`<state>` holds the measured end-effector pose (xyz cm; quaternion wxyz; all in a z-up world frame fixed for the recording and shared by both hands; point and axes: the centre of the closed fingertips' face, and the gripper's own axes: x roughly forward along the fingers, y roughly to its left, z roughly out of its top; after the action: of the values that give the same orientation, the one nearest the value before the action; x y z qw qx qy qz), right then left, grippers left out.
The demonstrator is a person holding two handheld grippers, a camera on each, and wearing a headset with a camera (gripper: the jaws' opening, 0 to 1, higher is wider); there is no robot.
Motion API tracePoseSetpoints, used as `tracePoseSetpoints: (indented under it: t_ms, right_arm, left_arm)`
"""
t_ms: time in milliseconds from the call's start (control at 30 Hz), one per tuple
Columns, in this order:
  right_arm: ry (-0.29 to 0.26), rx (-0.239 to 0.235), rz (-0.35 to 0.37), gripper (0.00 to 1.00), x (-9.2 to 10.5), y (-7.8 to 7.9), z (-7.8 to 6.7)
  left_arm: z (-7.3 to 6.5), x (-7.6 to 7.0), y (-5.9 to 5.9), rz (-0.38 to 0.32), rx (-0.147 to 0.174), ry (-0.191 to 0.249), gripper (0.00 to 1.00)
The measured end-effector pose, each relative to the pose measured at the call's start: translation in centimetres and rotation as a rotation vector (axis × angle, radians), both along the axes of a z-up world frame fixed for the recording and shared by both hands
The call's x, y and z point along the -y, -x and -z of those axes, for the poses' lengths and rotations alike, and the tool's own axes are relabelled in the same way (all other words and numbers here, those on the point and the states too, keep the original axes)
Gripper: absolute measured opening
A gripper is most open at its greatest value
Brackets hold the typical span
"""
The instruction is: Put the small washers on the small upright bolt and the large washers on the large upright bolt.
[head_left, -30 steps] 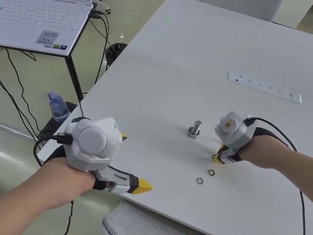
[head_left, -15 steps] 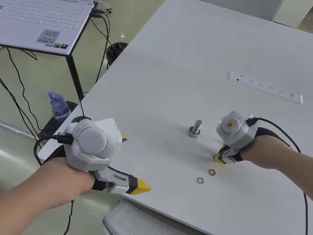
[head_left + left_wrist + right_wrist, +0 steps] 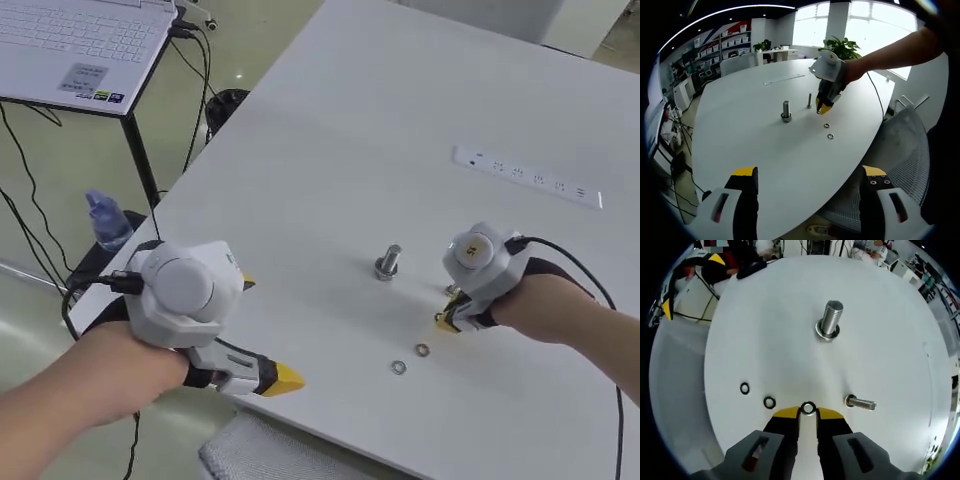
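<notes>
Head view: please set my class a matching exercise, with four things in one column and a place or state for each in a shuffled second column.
Things
1. large bolt
2. left gripper
3. power strip
4. laptop

Places or states
A. on a stand beside the table
B. jaws wide open
C. upright, mid-table
D. lying flat on the table's far side

Pairs: 1-C, 2-B, 3-D, 4-A
</notes>
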<state>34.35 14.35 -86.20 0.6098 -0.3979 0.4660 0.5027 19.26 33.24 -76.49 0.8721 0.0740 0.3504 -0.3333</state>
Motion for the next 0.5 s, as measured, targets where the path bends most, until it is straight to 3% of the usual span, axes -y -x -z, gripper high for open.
tracePoseSetpoints:
  t_ms: [500]
  right_arm:
    - [0.000,0.026,0.059,0.14,3.3,-1.6,-1.7]
  left_arm:
    - [0.0,0.1,-0.6,-0.003,0.002,-0.016,0.83]
